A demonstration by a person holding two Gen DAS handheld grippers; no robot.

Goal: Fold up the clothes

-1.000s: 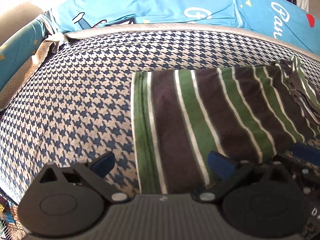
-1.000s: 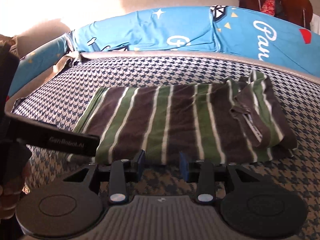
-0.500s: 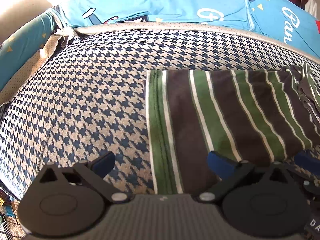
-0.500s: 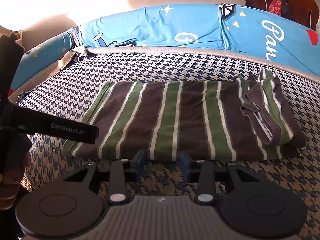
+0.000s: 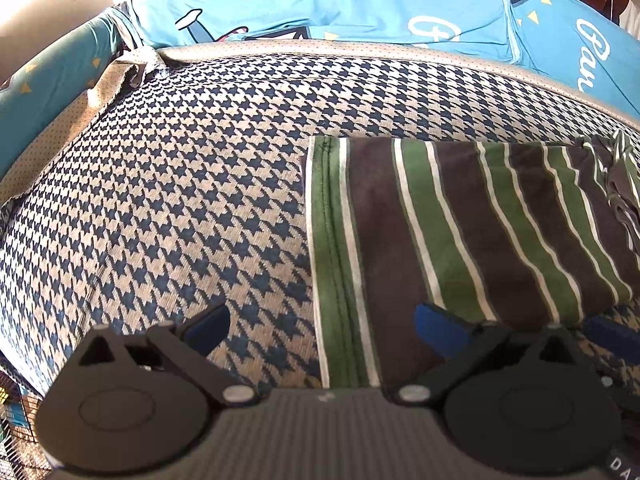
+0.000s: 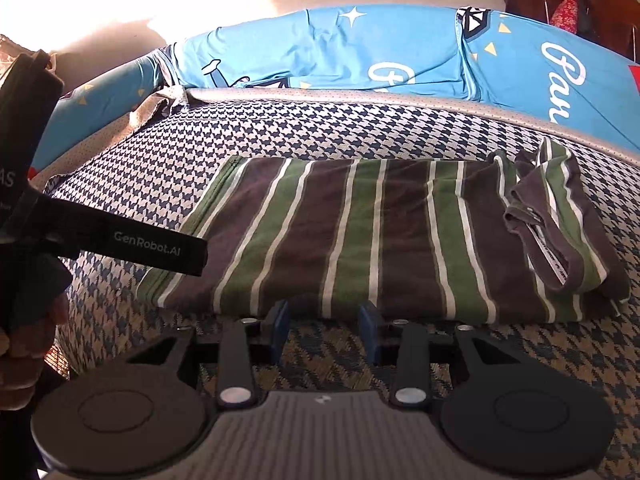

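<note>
Both views show slight drift only: the striped shirt (image 6: 380, 236) has shifted right in the left wrist view. It lies folded flat on the houndstooth cushion (image 5: 180, 184). Left gripper (image 5: 320, 326) stands wide open, empty, straddling the shirt's left edge. Right gripper (image 6: 324, 320) remains partly open, empty, at the near edge.

The striped shirt (image 5: 460, 232) ran off the right edge of the left wrist view, its collar end cut away. In the right wrist view, a hand (image 6: 16, 356) at lower left was cropped by the frame, and the left gripper (image 6: 120, 242) hid the shirt's near-left corner.
</note>
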